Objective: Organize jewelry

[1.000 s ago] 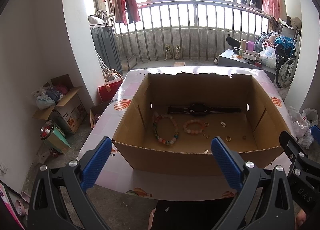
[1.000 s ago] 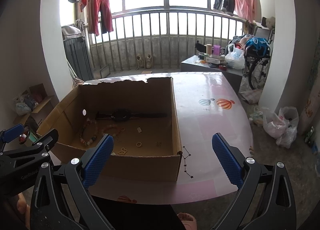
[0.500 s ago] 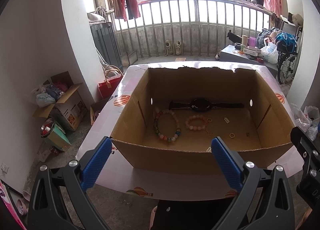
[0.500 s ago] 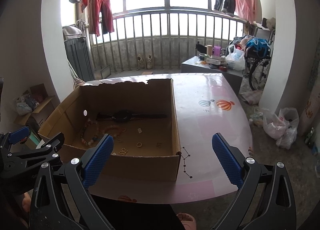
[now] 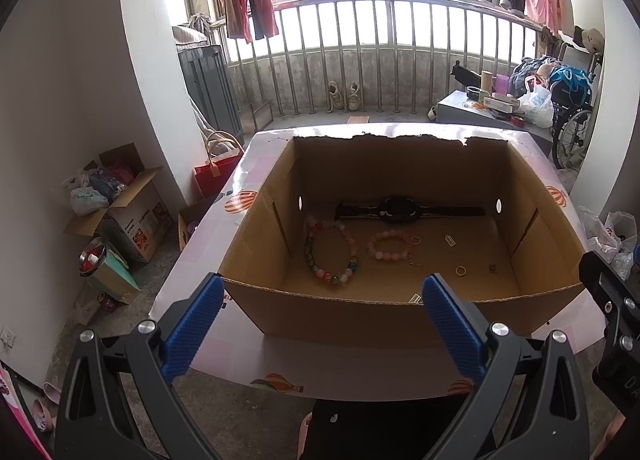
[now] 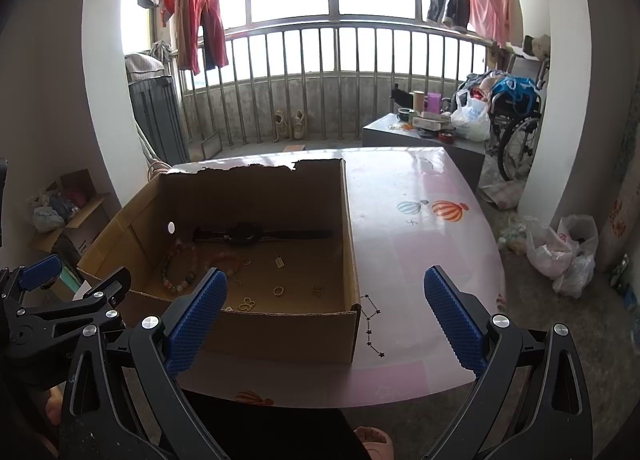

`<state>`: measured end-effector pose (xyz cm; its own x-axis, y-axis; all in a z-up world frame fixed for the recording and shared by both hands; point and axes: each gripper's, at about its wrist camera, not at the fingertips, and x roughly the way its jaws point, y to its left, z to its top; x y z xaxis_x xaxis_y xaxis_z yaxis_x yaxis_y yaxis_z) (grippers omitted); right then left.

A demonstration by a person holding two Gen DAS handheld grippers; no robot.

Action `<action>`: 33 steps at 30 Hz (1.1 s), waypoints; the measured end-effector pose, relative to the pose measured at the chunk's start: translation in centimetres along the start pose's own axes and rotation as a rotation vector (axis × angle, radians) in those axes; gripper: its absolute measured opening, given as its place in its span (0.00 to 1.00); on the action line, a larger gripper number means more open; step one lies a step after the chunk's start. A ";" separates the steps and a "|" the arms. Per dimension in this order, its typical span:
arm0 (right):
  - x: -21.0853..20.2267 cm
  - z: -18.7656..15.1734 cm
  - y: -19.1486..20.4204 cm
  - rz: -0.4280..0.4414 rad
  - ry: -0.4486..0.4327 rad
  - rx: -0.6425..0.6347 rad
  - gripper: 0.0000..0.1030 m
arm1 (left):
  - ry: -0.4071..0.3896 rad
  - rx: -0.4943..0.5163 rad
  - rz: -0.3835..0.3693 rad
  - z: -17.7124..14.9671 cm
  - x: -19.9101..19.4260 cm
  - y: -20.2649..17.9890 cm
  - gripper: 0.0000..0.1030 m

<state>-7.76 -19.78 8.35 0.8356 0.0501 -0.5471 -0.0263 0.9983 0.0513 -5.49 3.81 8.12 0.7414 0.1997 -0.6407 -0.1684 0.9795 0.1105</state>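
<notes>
Both the left claw [image 5: 320, 324] and right claw [image 6: 326, 320], released and empty, have edged closer to the cardboard box [image 5: 360, 312] mid-frame, so sorting has yet to begin.

I was working in a lived-in home w/ an enclosed balcony: laundry [image 6: 200, 12] hung over the railing [image 6: 340, 72], shoes [image 6: 290, 124] by the bars, wheelchair [image 6: 516, 120] & boxes [image 5: 128, 196] around a balloon-print table [image 6: 420, 220].

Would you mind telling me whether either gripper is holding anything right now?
Nothing is held: the left gripper and right gripper are both open and empty, short of the cardboard box.
</notes>
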 end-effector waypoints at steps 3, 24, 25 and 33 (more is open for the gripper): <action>-0.1 0.0 0.3 0.000 0.004 -0.003 0.92 | 0.000 -0.001 0.000 0.0 0.0 0.0 0.95; 0.1 0.1 0.6 0.003 0.007 -0.005 0.92 | -0.002 -0.001 -0.001 0.0 -0.1 0.0 0.95; 0.1 0.2 0.7 0.003 0.007 -0.006 0.92 | -0.001 -0.001 -0.001 0.0 -0.1 0.0 0.95; 0.1 0.1 0.7 0.003 0.007 -0.005 0.92 | -0.002 -0.003 0.000 0.2 -0.2 0.0 0.95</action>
<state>-7.67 -19.12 8.45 0.8316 0.0530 -0.5529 -0.0312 0.9983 0.0487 -5.55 3.75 8.41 0.7424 0.2001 -0.6393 -0.1705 0.9794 0.1086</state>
